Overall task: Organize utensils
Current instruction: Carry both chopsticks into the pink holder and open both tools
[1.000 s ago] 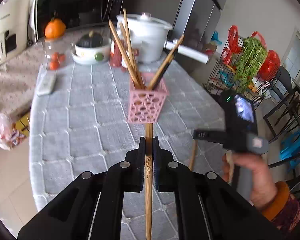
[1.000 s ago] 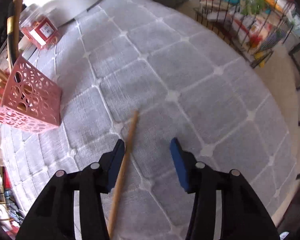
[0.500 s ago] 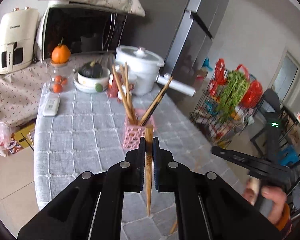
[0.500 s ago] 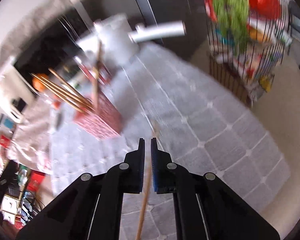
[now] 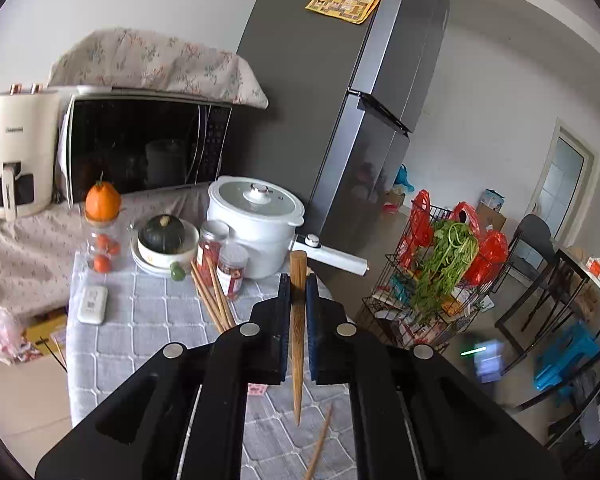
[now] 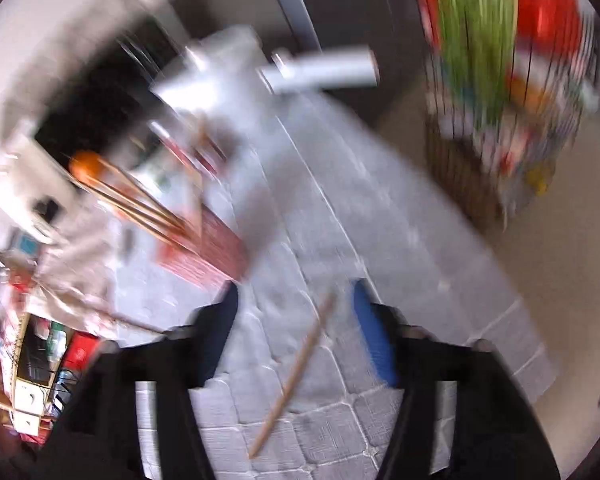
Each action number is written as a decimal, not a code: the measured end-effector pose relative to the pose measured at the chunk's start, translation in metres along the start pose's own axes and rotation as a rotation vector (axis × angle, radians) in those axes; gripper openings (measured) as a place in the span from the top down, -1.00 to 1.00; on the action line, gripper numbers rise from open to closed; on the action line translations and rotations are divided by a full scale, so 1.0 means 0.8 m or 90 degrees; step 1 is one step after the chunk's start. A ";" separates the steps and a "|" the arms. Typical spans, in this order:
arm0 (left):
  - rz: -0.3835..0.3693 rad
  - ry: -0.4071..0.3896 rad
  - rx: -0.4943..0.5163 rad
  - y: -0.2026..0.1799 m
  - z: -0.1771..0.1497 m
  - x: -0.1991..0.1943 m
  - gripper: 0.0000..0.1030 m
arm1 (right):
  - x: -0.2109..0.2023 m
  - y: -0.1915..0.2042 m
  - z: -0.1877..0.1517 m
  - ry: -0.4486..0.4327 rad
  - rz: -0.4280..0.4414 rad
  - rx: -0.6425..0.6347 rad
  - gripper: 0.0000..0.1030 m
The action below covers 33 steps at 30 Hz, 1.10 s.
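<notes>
My left gripper (image 5: 298,292) is shut on a wooden chopstick (image 5: 297,344), held upright high above the grey quilted tablecloth (image 5: 140,344). Several chopsticks (image 5: 212,300) stick up behind my left finger; their pink holder is hidden there. Another chopstick (image 5: 320,444) lies on the cloth below. In the blurred right wrist view my right gripper (image 6: 296,304) is open above that loose chopstick (image 6: 296,372). The pink perforated holder (image 6: 204,248) with several chopsticks stands to its upper left.
At the table's far end stand a white pot (image 5: 256,216) with a long handle, red jars (image 5: 224,260), a bowl with a squash (image 5: 164,236) and a remote (image 5: 93,304). A wire rack of greens (image 5: 440,280) stands off the right edge.
My left gripper has risen and tilted up with its chopstick, so the holder dropped out of sight. My right gripper, shut half a second ago, has opened; the loose chopstick lies on the cloth.
</notes>
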<state>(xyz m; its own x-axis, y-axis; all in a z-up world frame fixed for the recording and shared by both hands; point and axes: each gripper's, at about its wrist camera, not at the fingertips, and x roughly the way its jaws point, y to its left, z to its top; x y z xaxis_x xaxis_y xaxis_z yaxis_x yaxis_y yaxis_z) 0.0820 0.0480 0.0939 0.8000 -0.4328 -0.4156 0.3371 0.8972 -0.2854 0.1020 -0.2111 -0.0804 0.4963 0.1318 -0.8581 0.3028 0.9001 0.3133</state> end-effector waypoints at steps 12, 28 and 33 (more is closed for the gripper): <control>0.001 0.053 -0.027 0.041 -0.043 0.020 0.88 | 0.154 0.018 -0.026 0.093 -0.152 -0.036 0.79; 0.012 0.008 -0.041 0.038 -0.013 -0.021 0.88 | -0.095 0.031 -0.041 -0.181 0.013 -0.046 0.90; 0.029 -0.026 -0.040 0.030 0.021 -0.018 0.88 | -0.163 0.035 -0.020 -0.242 0.072 -0.036 0.89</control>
<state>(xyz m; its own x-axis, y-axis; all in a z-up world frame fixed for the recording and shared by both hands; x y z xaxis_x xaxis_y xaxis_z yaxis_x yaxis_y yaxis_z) 0.0871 0.0769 0.1078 0.8343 -0.3859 -0.3937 0.2687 0.9082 -0.3208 0.0326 -0.1965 0.0340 0.7926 0.0772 -0.6048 0.1899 0.9113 0.3652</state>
